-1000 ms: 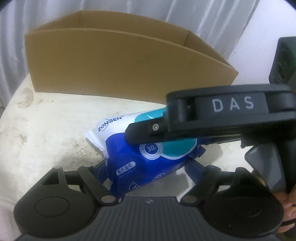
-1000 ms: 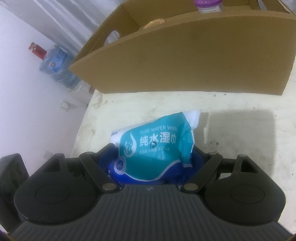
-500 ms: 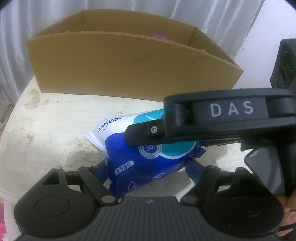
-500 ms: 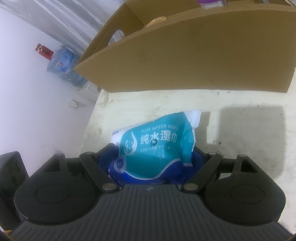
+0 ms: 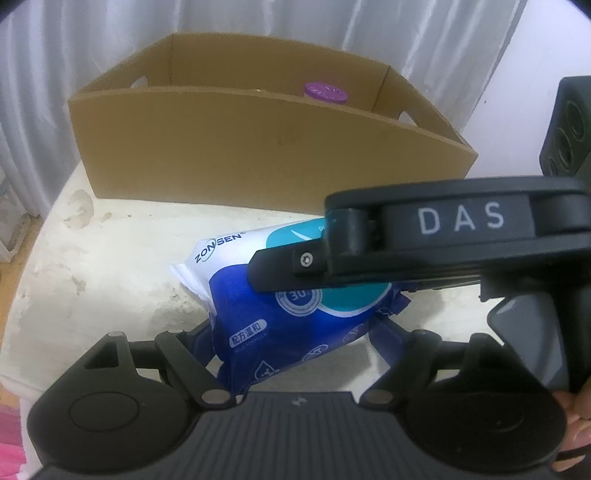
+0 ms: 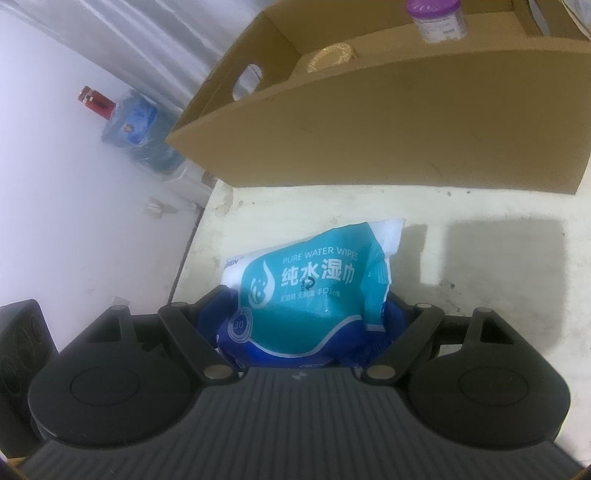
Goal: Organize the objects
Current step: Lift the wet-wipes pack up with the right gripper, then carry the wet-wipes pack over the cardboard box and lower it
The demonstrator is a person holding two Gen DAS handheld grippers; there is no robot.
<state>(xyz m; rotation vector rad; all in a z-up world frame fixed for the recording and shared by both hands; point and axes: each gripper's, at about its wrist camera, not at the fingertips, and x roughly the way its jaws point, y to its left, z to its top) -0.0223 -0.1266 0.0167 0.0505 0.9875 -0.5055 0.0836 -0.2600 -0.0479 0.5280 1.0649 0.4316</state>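
Note:
A blue, teal and white pack of wet wipes (image 5: 258, 317) is held above the white table (image 5: 110, 266) by both grippers. My left gripper (image 5: 295, 332) is shut on its blue end. My right gripper (image 6: 306, 317) is shut on the pack (image 6: 306, 291) from the other side and crosses the left wrist view as a black body marked DAS (image 5: 458, 229). An open cardboard box (image 5: 266, 147) stands behind the pack; it also shows in the right wrist view (image 6: 406, 122).
Inside the box are a purple-lidded jar (image 6: 439, 18) and a round golden lid (image 6: 332, 55). The table edge (image 6: 195, 236) is on the left of the right wrist view, with a water bottle (image 6: 136, 122) on the floor beyond. White curtains hang behind.
Both grippers have risen with the wipes pack. The box's inside and the purple lid have come into view over its front wall.

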